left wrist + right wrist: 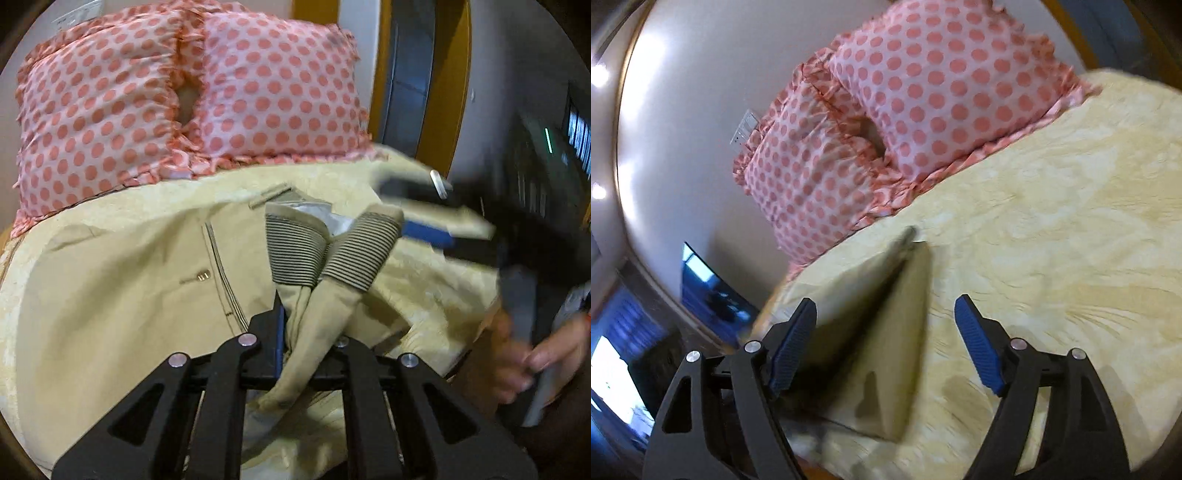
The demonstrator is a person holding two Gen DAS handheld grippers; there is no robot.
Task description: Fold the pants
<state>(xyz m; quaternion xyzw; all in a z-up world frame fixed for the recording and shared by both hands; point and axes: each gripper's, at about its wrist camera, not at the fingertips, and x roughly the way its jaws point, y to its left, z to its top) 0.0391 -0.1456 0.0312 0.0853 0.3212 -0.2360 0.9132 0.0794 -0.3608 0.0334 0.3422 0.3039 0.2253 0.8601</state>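
Our left claw (310, 314) clamps the pants (122, 295) cuffs at frame centre; right claw (886, 354) hangs released; folding is only begun, we judge.

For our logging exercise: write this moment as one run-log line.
left gripper: shut on pants cuffs | right gripper: open, empty | pants: on bed

Bed: pale yellow textured bedspread (1071, 221) filling centre and right | Pillows: two pink frilled pillows with coral polka dots (184, 103), upper frame, side by side, against plain white wall (683, 129) | Door: mustard-yellow wooden frame (376, 74), upper right | Light: bright ceiling spots (598, 192), far left
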